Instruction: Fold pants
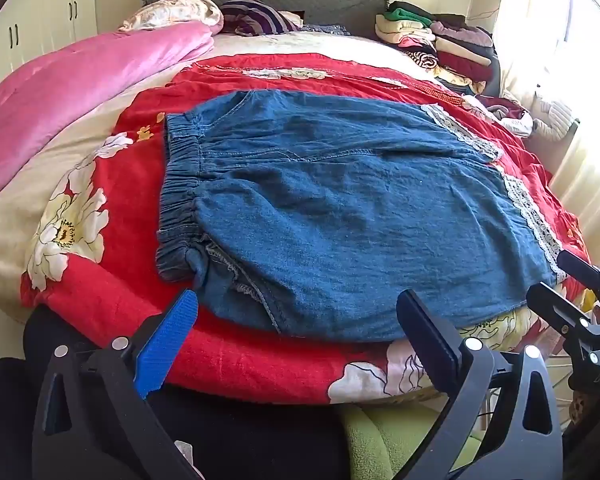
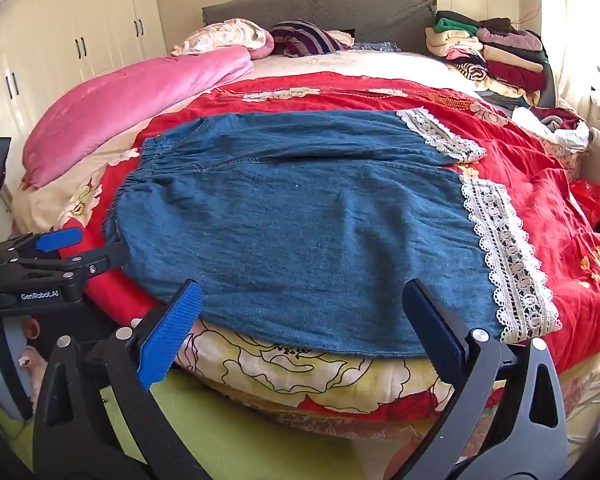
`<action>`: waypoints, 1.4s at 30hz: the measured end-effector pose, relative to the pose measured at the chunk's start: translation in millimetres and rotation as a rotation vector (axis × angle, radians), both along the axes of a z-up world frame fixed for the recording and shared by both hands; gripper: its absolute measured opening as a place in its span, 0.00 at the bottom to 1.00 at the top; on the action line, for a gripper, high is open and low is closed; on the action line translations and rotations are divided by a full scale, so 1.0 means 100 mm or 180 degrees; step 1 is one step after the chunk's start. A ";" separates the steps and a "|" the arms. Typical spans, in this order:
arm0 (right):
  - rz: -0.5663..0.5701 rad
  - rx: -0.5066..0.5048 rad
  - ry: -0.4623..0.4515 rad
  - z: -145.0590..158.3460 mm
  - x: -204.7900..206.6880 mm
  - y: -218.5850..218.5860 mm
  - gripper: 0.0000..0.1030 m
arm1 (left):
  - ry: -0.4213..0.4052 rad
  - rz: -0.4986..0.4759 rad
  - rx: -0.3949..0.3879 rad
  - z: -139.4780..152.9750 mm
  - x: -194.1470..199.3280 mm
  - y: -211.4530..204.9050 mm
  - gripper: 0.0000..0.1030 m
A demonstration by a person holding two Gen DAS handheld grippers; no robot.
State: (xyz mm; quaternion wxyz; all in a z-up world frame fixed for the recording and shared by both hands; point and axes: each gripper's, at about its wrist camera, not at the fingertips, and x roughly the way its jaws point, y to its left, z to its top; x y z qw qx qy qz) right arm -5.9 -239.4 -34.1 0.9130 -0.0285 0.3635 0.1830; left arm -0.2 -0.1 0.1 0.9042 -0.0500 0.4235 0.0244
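Left wrist view looks down on the denim pants [image 1: 340,208] spread flat on my red flowered bedspread [image 1: 112,184], waistband [image 1: 180,200] to the left, lace-trimmed hems [image 1: 532,216] to the right. My left gripper [image 1: 296,340] stands wide open and empty, poised just short of the near edge of the pants, close to the waistband end. From the right wrist, my right gripper [image 2: 300,320] is equally wide open, holding nothing, its fingers framing the near edge of the pants toward the lace hems. Neither gripper touches the cloth. A pink quilt [image 1: 80,92] lies along the far left.
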 end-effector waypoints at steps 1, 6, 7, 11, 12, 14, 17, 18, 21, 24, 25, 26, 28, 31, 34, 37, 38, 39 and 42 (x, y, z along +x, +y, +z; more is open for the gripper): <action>0.0002 -0.0007 -0.0005 -0.01 0.00 0.00 0.92 | 0.0004 0.0000 -0.0003 0.00 0.00 0.00 0.96; -0.0003 -0.0047 -0.0055 0.05 -0.04 0.00 0.92 | -0.0012 -0.0006 0.0002 0.04 -0.05 -0.02 0.96; -0.0001 -0.0053 -0.0048 0.05 -0.02 0.01 0.92 | -0.0015 -0.0001 0.0001 0.05 -0.06 -0.03 0.96; -0.0007 -0.0054 -0.0078 0.05 -0.02 0.02 0.92 | -0.0023 -0.0003 0.0009 0.04 -0.03 -0.10 0.96; -0.0011 -0.0059 -0.0084 0.06 -0.01 0.02 0.92 | -0.0026 -0.0002 0.0018 0.05 -0.03 -0.13 0.96; 0.0000 -0.0054 -0.0108 0.05 -0.04 0.01 0.92 | -0.0029 -0.0005 -0.0008 0.05 -0.05 -0.06 0.96; 0.0008 -0.0053 -0.0100 0.05 -0.04 0.02 0.92 | -0.0033 0.0004 -0.0025 0.04 -0.04 0.00 0.96; 0.0007 -0.0051 -0.0101 0.04 -0.04 0.01 0.92 | -0.0035 0.0008 -0.0019 0.05 -0.05 0.00 0.96; 0.0020 -0.0031 -0.0096 0.05 -0.04 0.01 0.92 | -0.0034 0.0007 -0.0021 0.05 -0.05 0.00 0.96; 0.0011 -0.0036 -0.0105 0.05 -0.05 0.00 0.92 | -0.0039 0.0005 -0.0018 0.05 -0.06 0.00 0.96; 0.0010 -0.0038 -0.0106 0.05 -0.05 0.00 0.92 | -0.0042 0.0007 -0.0015 0.05 -0.06 0.00 0.96; 0.0008 -0.0042 -0.0105 0.06 -0.05 0.00 0.92 | -0.0040 0.0008 -0.0014 0.05 -0.06 0.00 0.96; 0.0004 -0.0043 -0.0104 0.05 -0.05 0.00 0.92 | -0.0039 0.0008 -0.0016 0.06 -0.06 0.00 0.96; 0.0010 -0.0041 -0.0107 0.05 -0.05 0.00 0.92 | -0.0039 0.0007 -0.0020 0.06 -0.06 0.00 0.96; 0.0010 -0.0045 -0.0106 0.05 -0.05 0.00 0.92 | -0.0042 0.0004 -0.0015 0.07 -0.05 0.00 0.96; 0.0007 -0.0047 -0.0106 0.05 -0.05 0.00 0.92 | -0.0043 0.0005 -0.0012 0.07 -0.05 -0.01 0.96; 0.0007 -0.0046 -0.0107 0.05 -0.05 0.00 0.92 | -0.0044 0.0005 -0.0013 0.07 -0.05 0.00 0.96; 0.0008 -0.0048 -0.0110 0.05 -0.05 0.00 0.92 | -0.0045 0.0004 -0.0011 0.07 -0.05 -0.01 0.96; -0.0012 -0.0043 -0.0103 0.04 -0.04 -0.01 0.92 | -0.0045 0.0004 -0.0009 0.07 -0.05 -0.01 0.96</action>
